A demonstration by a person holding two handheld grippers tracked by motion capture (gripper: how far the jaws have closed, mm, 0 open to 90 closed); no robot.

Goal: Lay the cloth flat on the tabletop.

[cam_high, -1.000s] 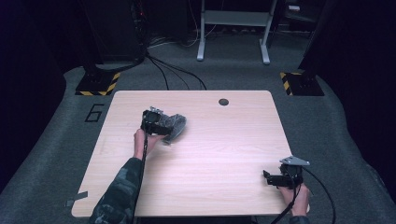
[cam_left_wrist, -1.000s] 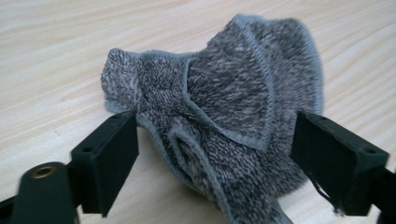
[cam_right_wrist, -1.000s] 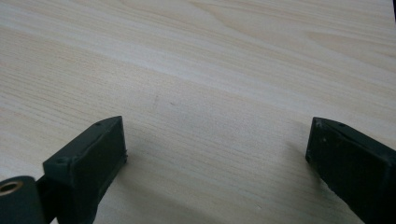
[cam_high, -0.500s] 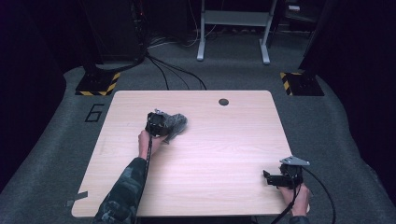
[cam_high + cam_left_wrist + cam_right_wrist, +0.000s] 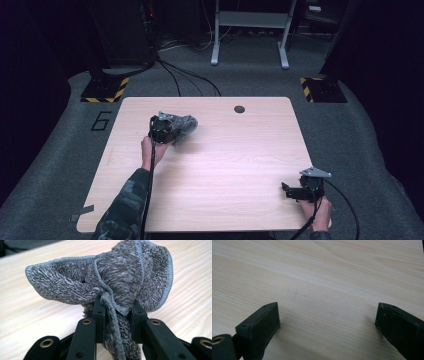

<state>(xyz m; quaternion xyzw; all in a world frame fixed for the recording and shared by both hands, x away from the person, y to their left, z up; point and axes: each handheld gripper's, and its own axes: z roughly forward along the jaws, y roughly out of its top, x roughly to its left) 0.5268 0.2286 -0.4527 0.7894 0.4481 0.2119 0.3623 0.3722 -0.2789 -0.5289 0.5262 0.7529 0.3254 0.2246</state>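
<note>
Grey carpet surrounds a pale wooden desk (image 5: 210, 170); cables run across the floor behind it, and two yellow-and-black striped blocks sit at the far corners. A small dark round hole (image 5: 239, 109) marks the desk near its far edge.

Left claw (image 5: 167, 131): over the far left part of the desk, clamped on a grey towel (image 5: 182, 126). In the left gripper view the jaws pinch a bunched fold of the towel (image 5: 117, 282) between them; the cloth fans out above the jaws, its stitched hem curling down through the grip. Whether the towel's lower part touches the desk, I cannot tell.

Right claw (image 5: 290, 190): near the right front corner of the desk, well apart from the towel. Jaws wide apart in the right gripper view, bare wood between them, nothing gripped.

No containers on the desk.
</note>
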